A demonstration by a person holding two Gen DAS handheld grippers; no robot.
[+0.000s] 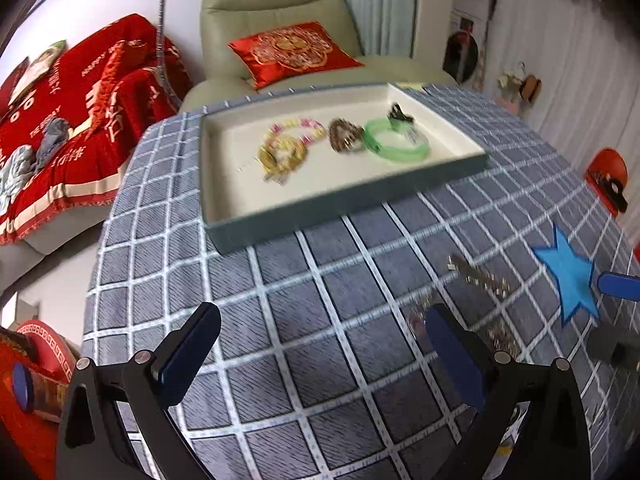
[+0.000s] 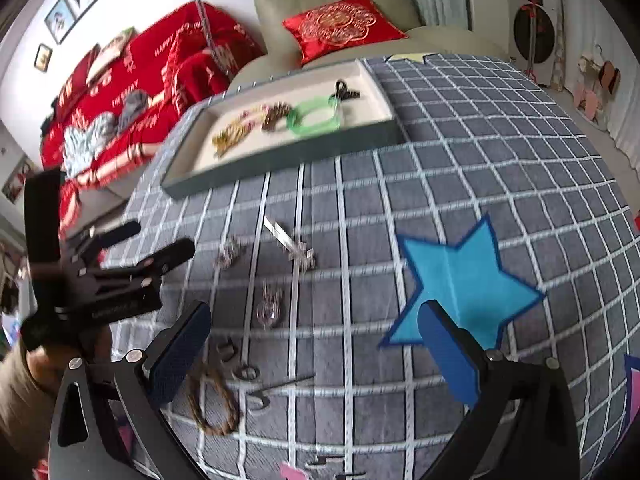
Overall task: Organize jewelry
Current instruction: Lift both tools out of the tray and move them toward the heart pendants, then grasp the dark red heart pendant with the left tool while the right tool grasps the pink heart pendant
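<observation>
A desk [image 2: 500, 168] under a blue-grey cloth with a white grid fills both views. Behind it, from left to right, stand a sofa draped in a red throw [image 2: 132, 80], a pale green armchair [image 1: 272, 12] carrying a red embroidered cushion [image 1: 294, 52], and a curtained window.

At the far side of the desk sits a shallow tray [image 1: 256, 220] with a cream inside. In it lie, left to right, a gold and pink beaded bracelet [image 1: 286, 148], a brown bracelet [image 1: 344, 136], a green bangle [image 1: 396, 142] and a black clip [image 1: 398, 114].

On the bare cloth nearer the cameras are loose pieces: a brown braided ring [image 2: 212, 396] close to the right gripper [image 2: 316, 356], small silver pieces [image 2: 270, 308] beyond it, and a silver chain [image 2: 292, 246] farther out. A blue paper star [image 2: 460, 280] lies flat to their right.

The left gripper [image 1: 320, 356] hovers over the cloth with its fingers wide apart and nothing between them. The right gripper is likewise spread and empty, above the loose pieces, which are blurred
</observation>
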